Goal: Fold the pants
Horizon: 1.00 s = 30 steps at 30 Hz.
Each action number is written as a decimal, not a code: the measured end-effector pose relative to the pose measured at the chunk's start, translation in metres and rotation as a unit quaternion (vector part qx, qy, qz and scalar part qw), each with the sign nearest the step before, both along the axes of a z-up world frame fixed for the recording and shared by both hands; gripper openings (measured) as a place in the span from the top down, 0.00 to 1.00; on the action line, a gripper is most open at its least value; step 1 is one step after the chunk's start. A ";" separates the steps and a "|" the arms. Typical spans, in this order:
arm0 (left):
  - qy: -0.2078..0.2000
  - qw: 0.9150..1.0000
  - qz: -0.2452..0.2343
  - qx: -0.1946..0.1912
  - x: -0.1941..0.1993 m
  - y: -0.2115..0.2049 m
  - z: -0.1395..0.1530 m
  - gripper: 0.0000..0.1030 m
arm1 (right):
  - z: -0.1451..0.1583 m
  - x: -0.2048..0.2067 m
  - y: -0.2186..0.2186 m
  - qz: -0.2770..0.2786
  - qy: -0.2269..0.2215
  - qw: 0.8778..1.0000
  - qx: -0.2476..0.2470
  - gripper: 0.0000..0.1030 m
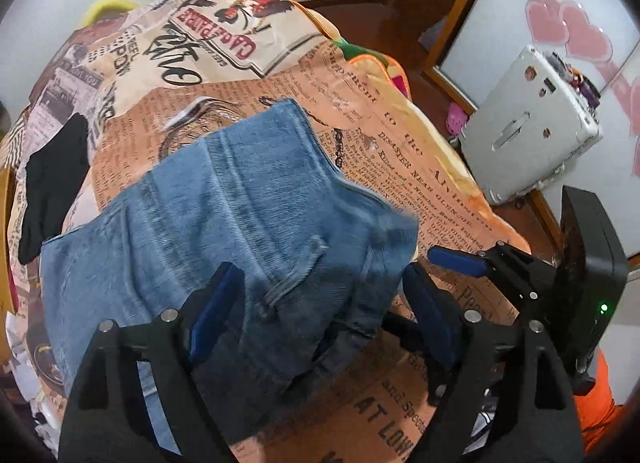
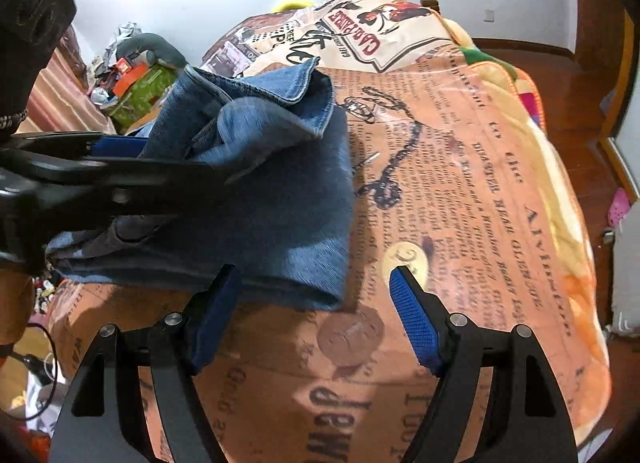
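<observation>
I've got the faded blue denim pants [image 1: 224, 215] folded on the newspaper-print bed [image 1: 420, 167] near its right edge, left gripper [image 1: 320, 303] wide astride them, right gripper [image 2: 316, 303] wide and empty, so next I flatten the bundle.

Left gripper [image 2: 120, 151] hides part of the blurred jeans [image 2: 256, 191].

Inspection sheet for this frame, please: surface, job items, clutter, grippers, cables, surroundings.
Surface: newspaper-print bedspread, rumpled.
Job's things: blue jeans lying folded into a thick bundle on the bedspread.
Clutter: black garment beside the jeans; green box of odds and ends off the bed.
Grippers: left hand-held gripper open, jeans between its pads, not pinched; right hand-held gripper open, empty, by the bundle's near edge.
Cables: black cable looping low off the bed.
Surroundings: grey case, wooden floor, white wall.
</observation>
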<state>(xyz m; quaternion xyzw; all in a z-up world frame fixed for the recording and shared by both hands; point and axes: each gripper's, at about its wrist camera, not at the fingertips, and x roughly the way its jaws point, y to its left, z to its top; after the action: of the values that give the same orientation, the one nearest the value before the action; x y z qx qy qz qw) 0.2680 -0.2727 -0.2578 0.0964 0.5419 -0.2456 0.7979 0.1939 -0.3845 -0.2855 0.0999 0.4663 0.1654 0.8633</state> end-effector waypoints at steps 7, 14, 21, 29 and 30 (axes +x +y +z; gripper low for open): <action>-0.075 0.997 0.027 -0.006 -0.008 0.051 0.053 0.17 | 0.010 -0.009 0.004 0.001 -0.009 1.000 -0.002 0.27; -0.137 0.980 0.130 0.060 0.050 0.134 0.068 0.07 | 0.013 -0.007 0.028 0.029 -0.010 1.000 0.000 0.27; -0.071 0.972 0.178 0.137 0.125 0.195 -0.002 0.07 | 0.007 0.002 0.065 0.075 0.009 0.997 -0.002 0.27; -0.023 0.975 0.180 0.128 0.140 0.243 -0.062 0.07 | 0.008 0.032 0.080 0.069 0.011 0.997 -0.027 0.22; -0.018 0.976 0.179 0.123 0.138 0.247 -0.063 0.07 | 0.008 0.038 0.082 0.069 0.012 0.997 -0.033 0.22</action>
<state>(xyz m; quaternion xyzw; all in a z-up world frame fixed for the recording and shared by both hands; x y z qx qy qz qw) 0.4062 -0.0259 -0.3211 0.0996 0.5619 -0.0283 0.8207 0.2319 -0.3023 -0.2773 0.0410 0.4872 0.2083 0.8471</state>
